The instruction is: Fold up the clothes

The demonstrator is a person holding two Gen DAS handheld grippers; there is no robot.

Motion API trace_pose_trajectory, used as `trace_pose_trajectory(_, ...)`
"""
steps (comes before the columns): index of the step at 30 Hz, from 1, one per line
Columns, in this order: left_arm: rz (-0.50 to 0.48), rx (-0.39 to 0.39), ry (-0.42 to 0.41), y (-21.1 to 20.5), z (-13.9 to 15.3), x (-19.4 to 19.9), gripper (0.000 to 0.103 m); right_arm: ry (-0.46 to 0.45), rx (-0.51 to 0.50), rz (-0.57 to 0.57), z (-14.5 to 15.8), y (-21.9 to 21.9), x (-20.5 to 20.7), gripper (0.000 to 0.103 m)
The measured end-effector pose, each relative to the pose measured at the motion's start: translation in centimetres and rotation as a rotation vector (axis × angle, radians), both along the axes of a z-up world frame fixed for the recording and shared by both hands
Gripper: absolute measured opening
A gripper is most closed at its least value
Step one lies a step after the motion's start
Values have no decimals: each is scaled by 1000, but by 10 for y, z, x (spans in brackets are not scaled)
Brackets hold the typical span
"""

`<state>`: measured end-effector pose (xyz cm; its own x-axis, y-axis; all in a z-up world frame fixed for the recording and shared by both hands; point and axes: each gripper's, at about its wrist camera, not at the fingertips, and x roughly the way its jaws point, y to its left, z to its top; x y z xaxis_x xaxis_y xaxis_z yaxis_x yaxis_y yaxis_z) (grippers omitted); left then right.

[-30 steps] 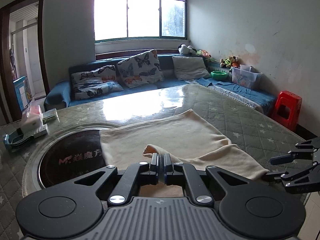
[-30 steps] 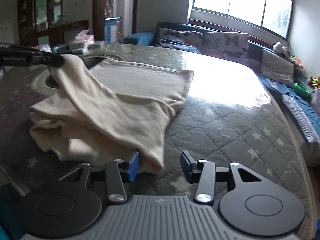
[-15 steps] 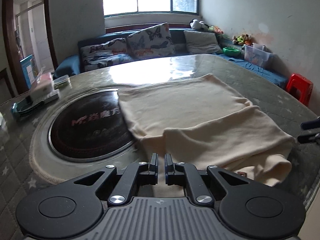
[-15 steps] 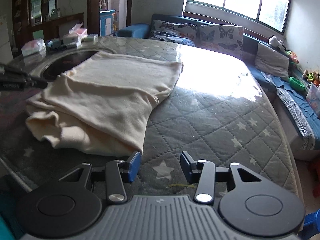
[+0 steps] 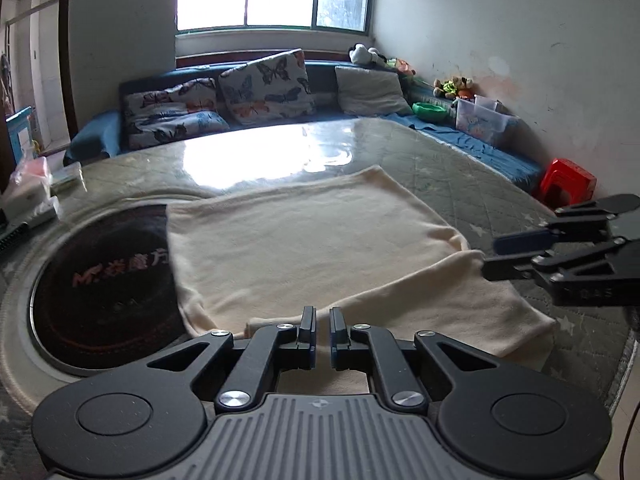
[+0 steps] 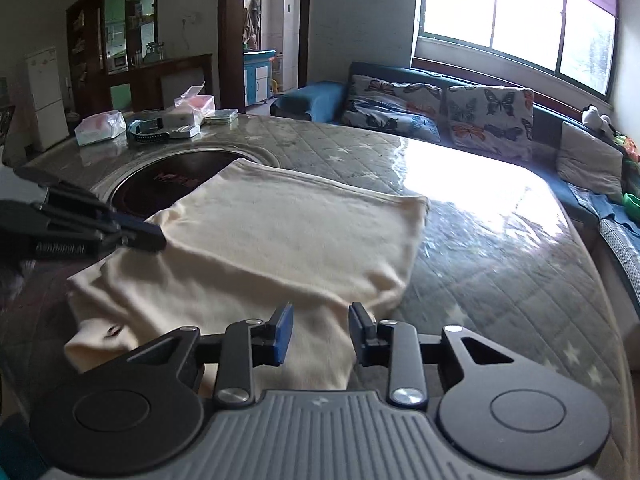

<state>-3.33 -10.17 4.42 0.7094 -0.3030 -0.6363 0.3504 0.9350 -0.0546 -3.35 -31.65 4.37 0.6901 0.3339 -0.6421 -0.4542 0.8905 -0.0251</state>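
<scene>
A cream garment (image 5: 304, 240) lies folded on the quilted table (image 5: 440, 160), its upper layer laid flat over the lower one. My left gripper (image 5: 320, 318) is low at the near fold edge with its jaws almost together on the fabric. The right wrist view shows the left gripper (image 6: 154, 238) with its tip on the left edge of the garment (image 6: 280, 240). My right gripper (image 6: 320, 320) stands at the garment's right near corner. Its jaws are closing, with fabric lying between them, and the pads are not pressing on it. In the left wrist view the right gripper (image 5: 494, 254) meets the fold corner.
A round black hob (image 5: 96, 280) is set into the table, partly under the garment's left side. Tissue packs and boxes (image 6: 100, 126) sit on the table beyond the hob. A sofa with butterfly cushions (image 5: 264, 88) runs behind the table. A red stool (image 5: 568, 180) stands by the wall.
The left gripper came down and laid the lifted cloth layer flat on the garment. The right gripper moved in over the garment's corner and its jaws narrowed.
</scene>
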Motion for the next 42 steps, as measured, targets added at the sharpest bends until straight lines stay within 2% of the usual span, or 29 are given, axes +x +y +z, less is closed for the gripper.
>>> trace_pose_trajectory(4,21,8,40,4,-13,6,8,27,4,0,-11,4,13,30)
trace_pose_trajectory(8,17,3,38,8,-12,3,8,33,-19,10,-19,4,14,30)
trace_pose_trajectory(14,16,13,34,11,-13,-11,9,10,-18,59,-6,9,-5,30)
trace_pose_trajectory(18,11,16,34,15,-12,-20,9,41,-33,103,-13,16,-16,30)
trace_pose_trajectory(21,-1,27,34,17,-10,-28,9,26,-61,107,-16,20,-25,30)
trace_pose_trajectory(26,-24,47,28,18,-8,-40,11,33,-52,119,-16,21,-36,31)
trace_pose_trajectory(29,-54,67,14,19,-3,-51,19,15,-83,136,-16,23,-43,31)
trace_pose_trajectory(31,-83,91,-8,21,1,-63,32,5,-74,140,-9,22,-47,31)
trace_pose_trajectory(35,-153,158,-52,23,3,-88,36,-19,-90,146,2,17,-59,32)
trace_pose_trajectory(37,-192,201,-72,22,0,-100,42,-23,-110,148,5,14,-66,35)
trace_pose_trajectory(40,-255,263,-108,15,-6,-114,42,-25,-149,158,6,11,-75,39)
trace_pose_trajectory(42,-299,296,-132,8,-13,-120,42,-24,-171,166,5,9,-80,46)
